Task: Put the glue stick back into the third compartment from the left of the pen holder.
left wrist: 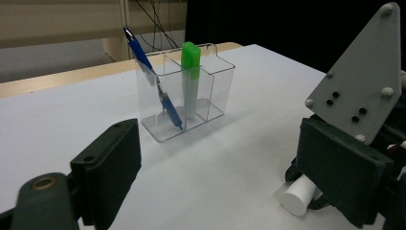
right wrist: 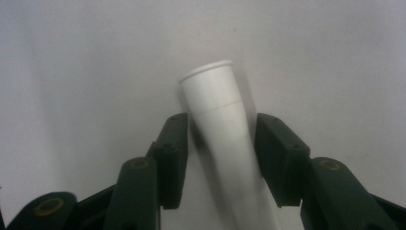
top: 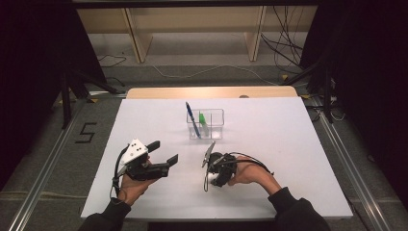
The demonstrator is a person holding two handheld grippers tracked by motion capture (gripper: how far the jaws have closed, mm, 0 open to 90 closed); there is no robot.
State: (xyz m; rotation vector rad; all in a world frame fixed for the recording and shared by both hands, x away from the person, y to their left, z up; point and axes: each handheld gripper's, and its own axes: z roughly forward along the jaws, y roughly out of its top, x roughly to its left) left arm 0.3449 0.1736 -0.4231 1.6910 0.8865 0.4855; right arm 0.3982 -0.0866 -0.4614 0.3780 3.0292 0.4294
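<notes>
A white marker [right wrist: 210,91] lies on the white table [top: 288,159], seen small in the high view as the white marker [top: 205,182]. My right gripper [right wrist: 221,120] is open, its jaws close on either side of the slightly skewed marker. It points down at the table near the front centre, right gripper [top: 210,177]. My left gripper [top: 163,151] hovers at the front left, open and empty, left gripper [left wrist: 220,163]. A clear organizer [top: 214,130] at mid-table holds a blue pen [top: 192,119] and a green-capped marker [top: 203,122].
From the left gripper view, the organizer [left wrist: 220,86] stands ahead with the pen [left wrist: 158,86] leaning left and the green-capped marker [left wrist: 190,72] upright. The right gripper's grey plate [left wrist: 359,81] rises at the right. Wooden shelving [top: 192,29] and cables sit beyond the table.
</notes>
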